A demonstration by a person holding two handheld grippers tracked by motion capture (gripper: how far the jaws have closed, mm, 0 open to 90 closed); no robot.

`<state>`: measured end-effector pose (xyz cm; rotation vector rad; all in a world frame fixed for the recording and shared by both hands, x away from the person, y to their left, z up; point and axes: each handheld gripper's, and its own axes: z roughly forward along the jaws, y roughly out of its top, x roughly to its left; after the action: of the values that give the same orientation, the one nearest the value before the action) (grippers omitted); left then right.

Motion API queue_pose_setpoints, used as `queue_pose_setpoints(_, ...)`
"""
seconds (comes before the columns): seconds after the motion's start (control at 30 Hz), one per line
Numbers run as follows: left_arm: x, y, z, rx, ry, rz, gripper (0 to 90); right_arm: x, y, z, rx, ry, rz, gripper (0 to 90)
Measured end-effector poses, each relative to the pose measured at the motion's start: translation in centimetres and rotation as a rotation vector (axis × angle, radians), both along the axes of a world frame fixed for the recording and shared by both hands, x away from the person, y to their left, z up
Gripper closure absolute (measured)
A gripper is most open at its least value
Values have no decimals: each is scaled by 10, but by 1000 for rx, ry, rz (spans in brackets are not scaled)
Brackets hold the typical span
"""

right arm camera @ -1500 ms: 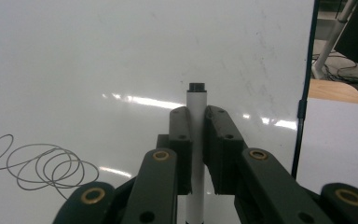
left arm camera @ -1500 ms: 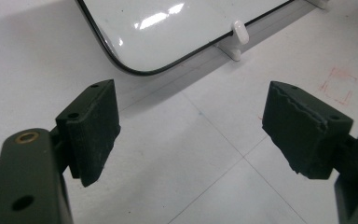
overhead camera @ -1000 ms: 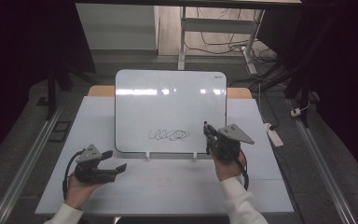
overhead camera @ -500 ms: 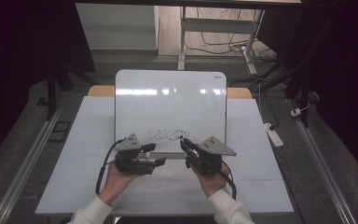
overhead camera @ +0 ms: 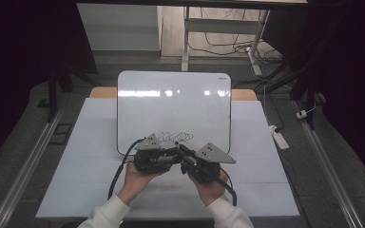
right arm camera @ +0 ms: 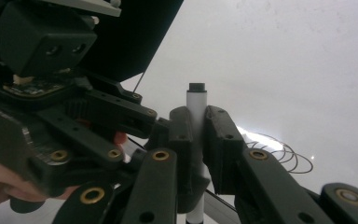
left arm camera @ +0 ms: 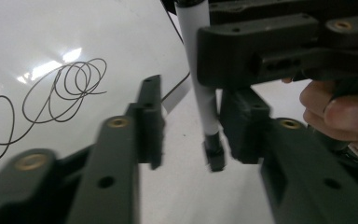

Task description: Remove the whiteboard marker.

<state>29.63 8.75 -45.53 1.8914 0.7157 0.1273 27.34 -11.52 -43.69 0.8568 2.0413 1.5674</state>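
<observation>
High view: both grippers meet nose to nose at the near edge of the whiteboard, right in the middle of the table.
Whiteboard: propped on the table, a looping black scribble low on its face, just beyond the two grippers.
Left gripper: held in the person's left hand, pointing right toward the other gripper; grey three-cornered plate on top, black cable trailing off to the near left.
Left jaws: in the left gripper view they stand wide apart with the marker's dark end hanging in the gap, closer to the right-hand jaw; no grip on it.
Right gripper: held in the right hand, pointing left and slightly far, its own grey plate on top.
Right jaws: in the right gripper view they're closed snug on the white marker, pads pressed against both sides of the barrel.
Marker: white barrel, dark tip; in the right gripper view it pokes up above the clamping jaws, and in the left gripper view the marker drops down from the right gripper's body into the left gripper's open gap.
Marker location: between the two grippers, over the table just near of the whiteboard's bottom edge.
Scribble up close: in the left gripper view the scribble loops across the board at the left.
Fingers: in the left gripper view the right hand's fingers wrap the far gripper at the right edge.
</observation>
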Motion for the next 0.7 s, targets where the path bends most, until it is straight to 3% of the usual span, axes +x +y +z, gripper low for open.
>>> queue_pose_setpoints(0.1,0,0,0,7,-1,-12,796,0,1,0,4,2,14,806)
queue_pose_setpoints(0.2,0,3,0,22,0,-21,809,1,-1,1,13,16,46,790)
queue_pose_setpoints(0.3,-1,8,0,35,-8,-45,812,5,-10,6,28,11,100,672)
queue_pose_setpoints(0.4,-3,14,3,44,-20,-66,813,14,-29,10,-9,33,248,570)
queue_pose_setpoints(0.47,-4,20,5,40,-17,-109,813,22,-42,8,-41,82,368,539)
queue_pose_setpoints(0.5,-5,22,6,42,-18,-128,813,22,-42,8,-41,82,368,539)
queue_pose_setpoints(0.53,-5,25,6,46,-14,-157,813,31,-55,1,-69,133,476,532)
queue_pose_setpoints(0.57,-6,25,7,44,-11,-179,813,31,-55,1,-69,133,476,532)
queue_pose_setpoints(0.6,-6,25,7,40,-8,-196,812,34,-58,-2,-88,140,498,530)
queue_pose_setpoints(0.63,-7,24,7,36,-4,-215,812,37,-61,-9,-127,158,559,516)
queue_pose_setpoints(0.7,-7,21,7,29,3,-256,812,38,-60,-11,-147,162,580,513)
